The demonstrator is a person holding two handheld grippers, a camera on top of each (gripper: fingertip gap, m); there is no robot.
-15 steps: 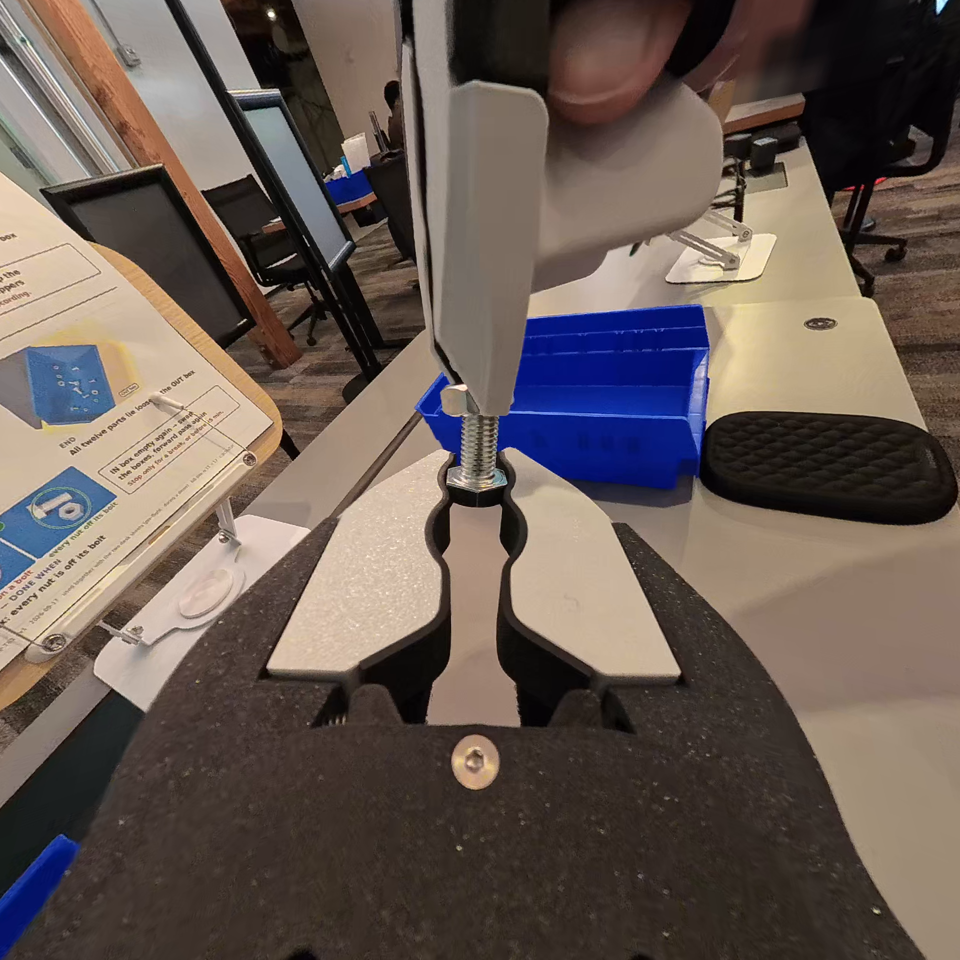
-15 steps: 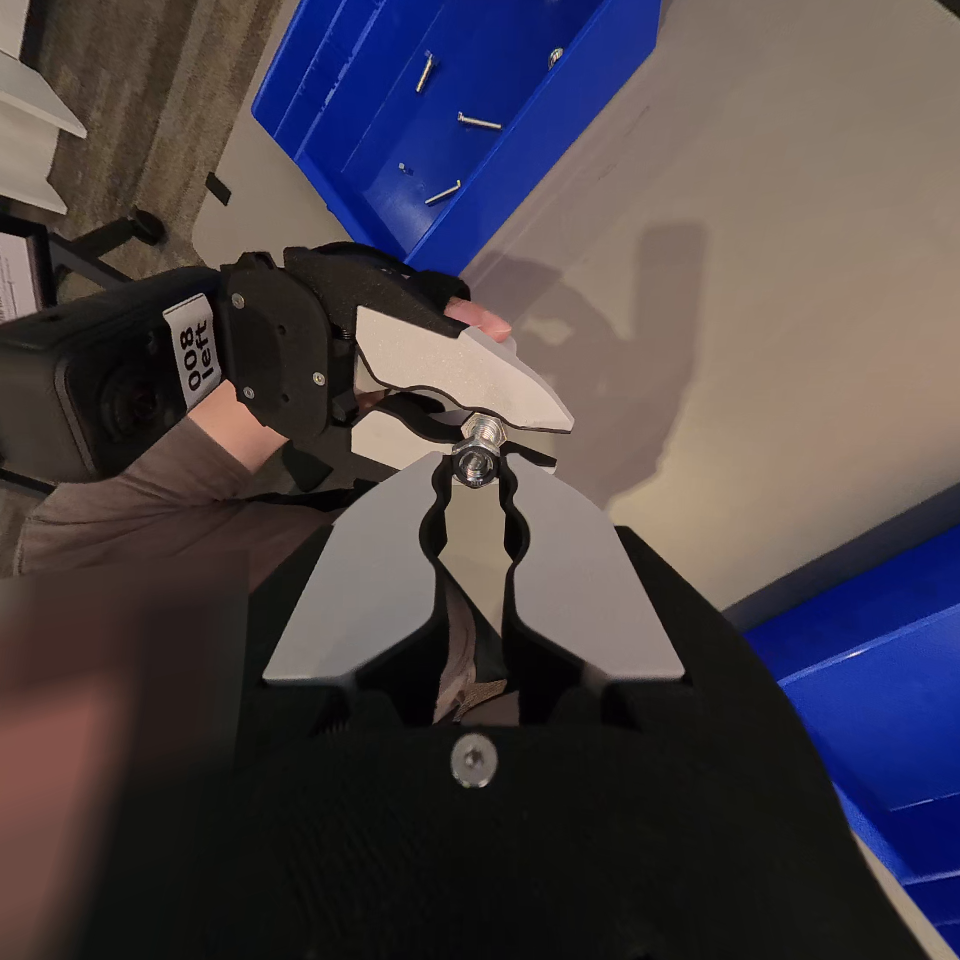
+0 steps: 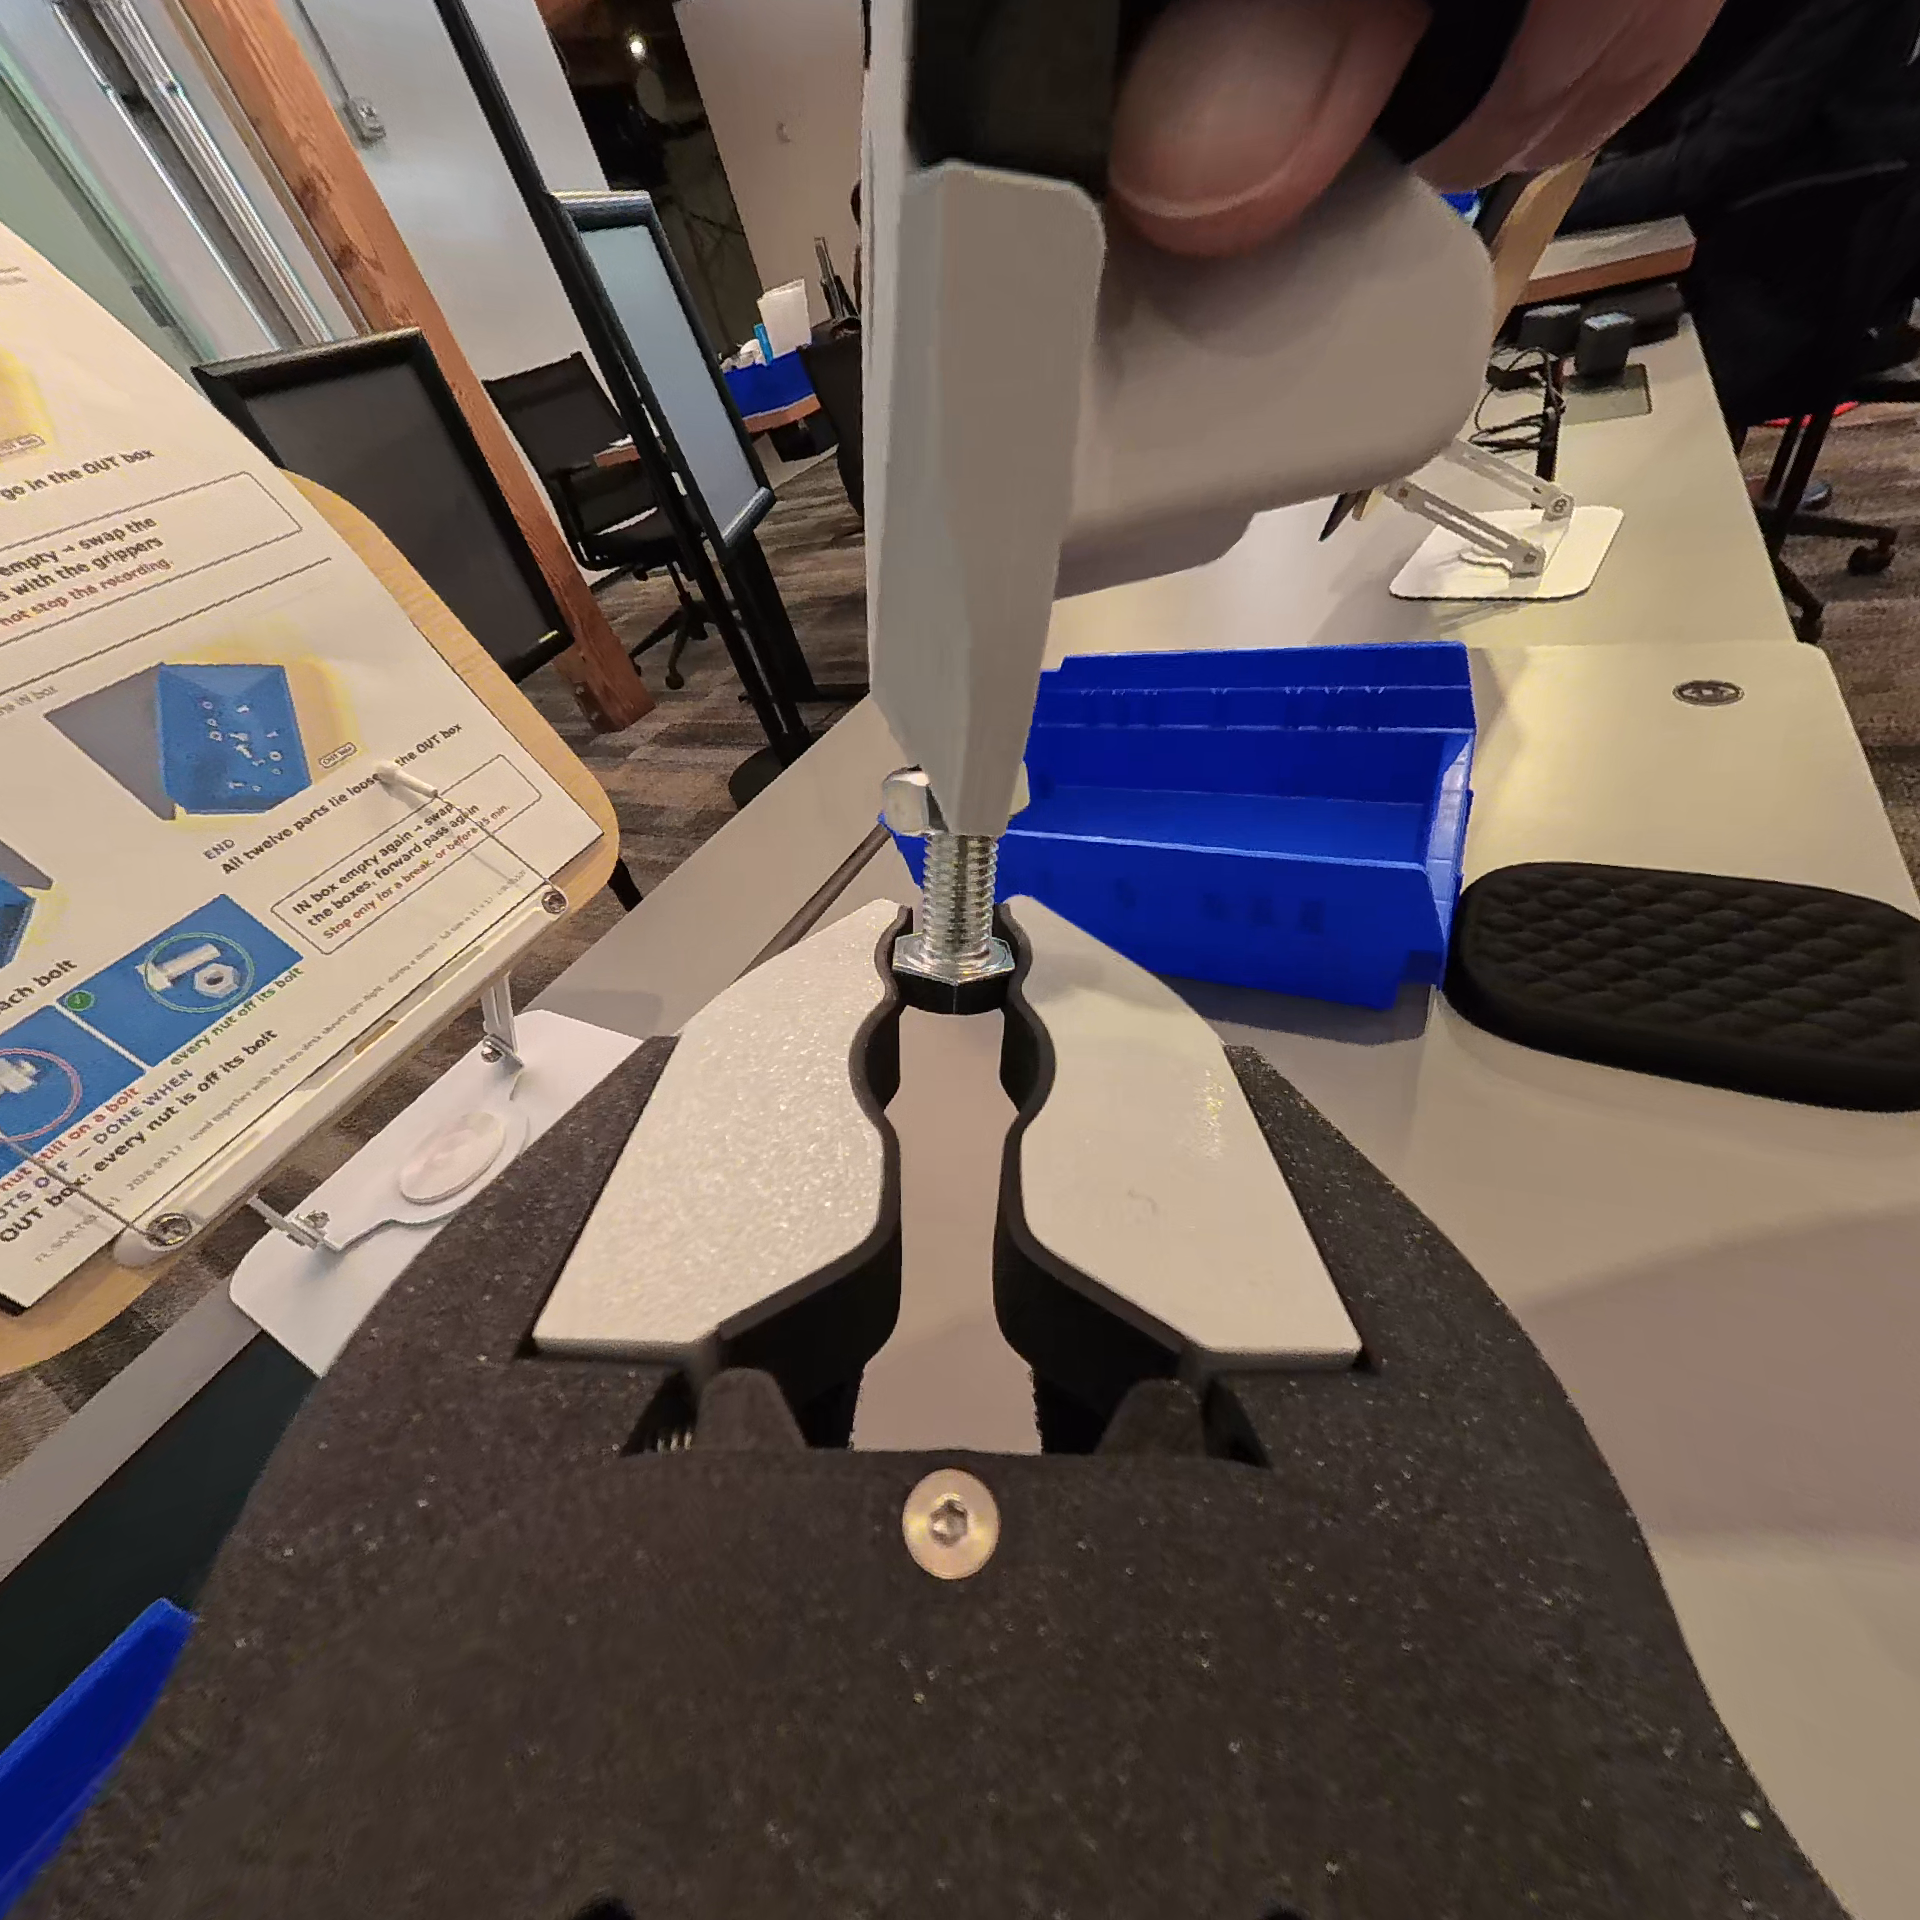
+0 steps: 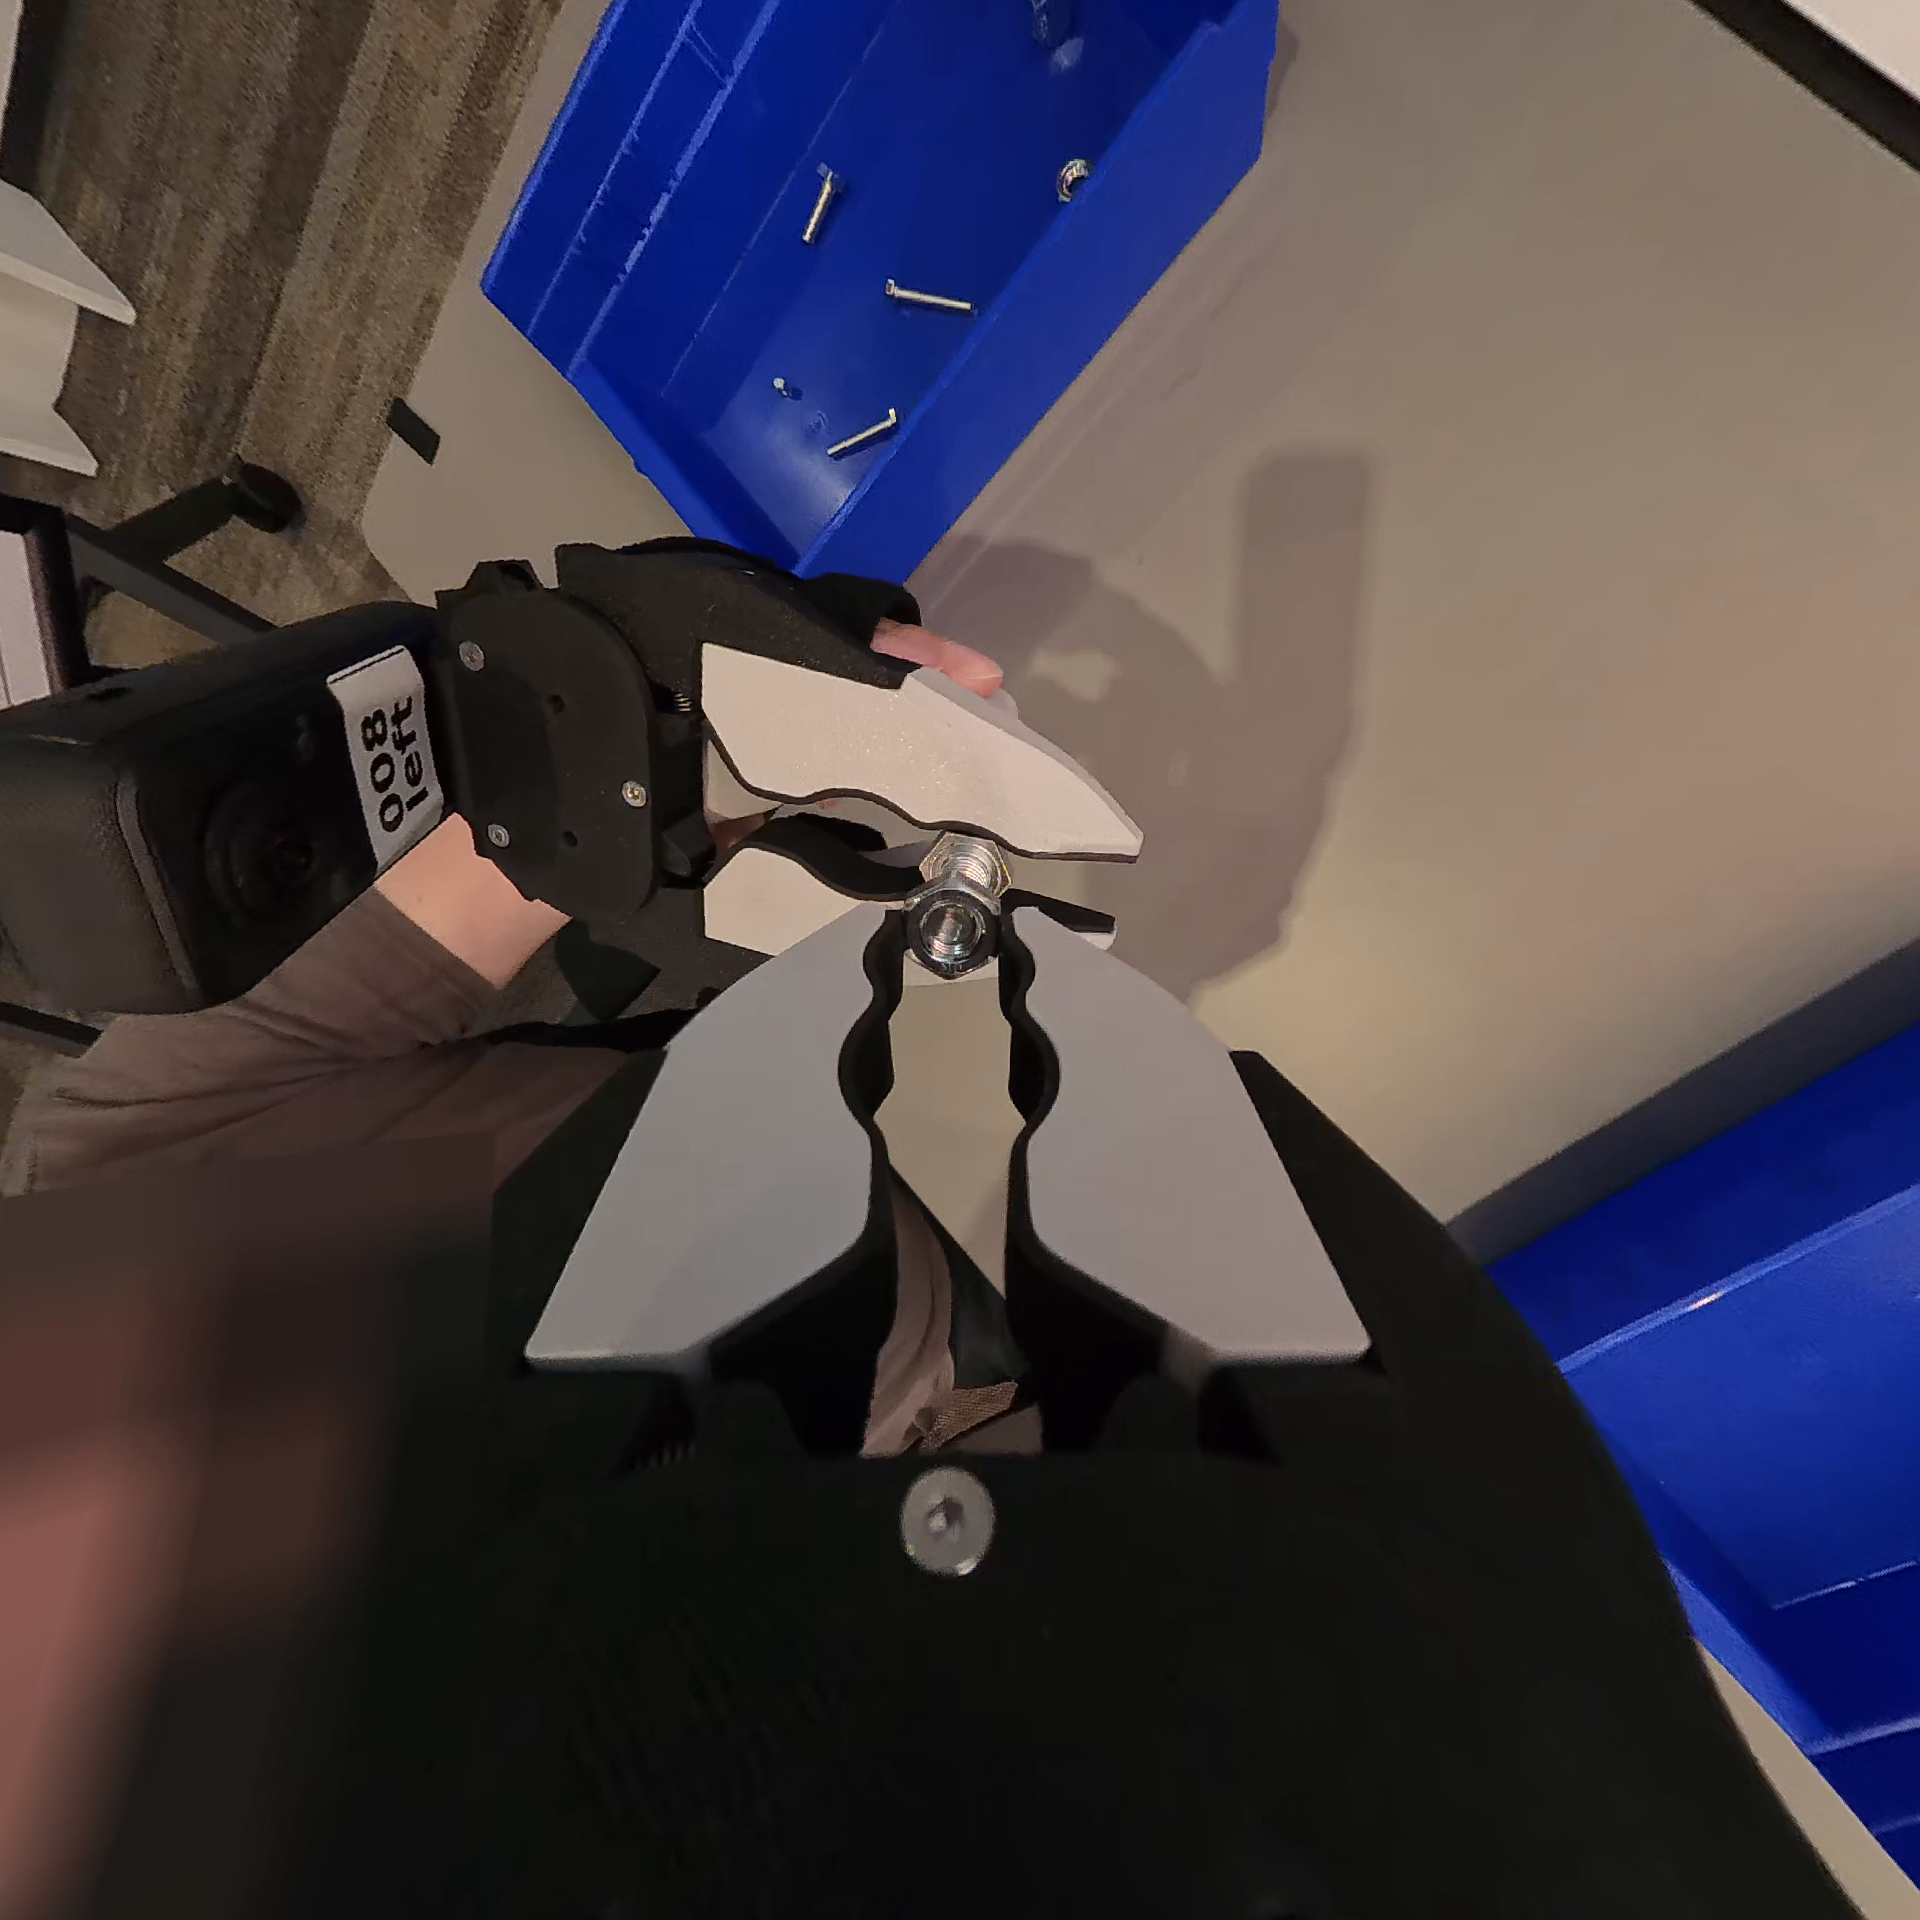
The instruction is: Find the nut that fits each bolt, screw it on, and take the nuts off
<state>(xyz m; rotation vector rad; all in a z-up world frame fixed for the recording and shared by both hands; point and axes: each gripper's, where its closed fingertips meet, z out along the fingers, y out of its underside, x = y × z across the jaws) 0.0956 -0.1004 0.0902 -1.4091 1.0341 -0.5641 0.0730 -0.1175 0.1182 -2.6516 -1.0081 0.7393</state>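
Left wrist view. My left gripper (image 3: 948, 966) is clenched on the nut (image 3: 951, 958), which sits right at the fingertips, pinched in the foremost notch between the two grey fingers (image 3: 769, 1132). The bolt (image 3: 956, 888) stands upright out of the nut toward 12 o'clock, threads exposed between nut and head. The right gripper (image 3: 961, 800) comes down from 12 o'clock and pinches the bolt's hex head at its tip; a fingertip of the person's hand (image 3: 1216, 166) presses on its body. On the grey table (image 3: 1558, 1299), a blue bin (image 3: 1247, 831) lies at 1 o'clock beyond the bolt, a black quilted pad (image 3: 1683, 987) at 3 o'clock just beside the bin, and an instruction board (image 3: 208, 831) on a stand at 9 o'clock.

Right wrist view. I look straight down the bolt (image 4: 951, 925): its head is clamped between my right gripper's (image 4: 951, 940) fingertips, in the foremost notch. The left gripper (image 4: 961, 868) reaches in from 9 o'clock, its fingers closed around the nut (image 4: 966, 860), which sits just beyond the head on the shank. A second blue bin (image 4: 727, 260) at 12 o'clock holds several loose bolts (image 4: 928, 299). Another blue bin edge (image 4: 1766, 1403) shows at 4 o'clock.
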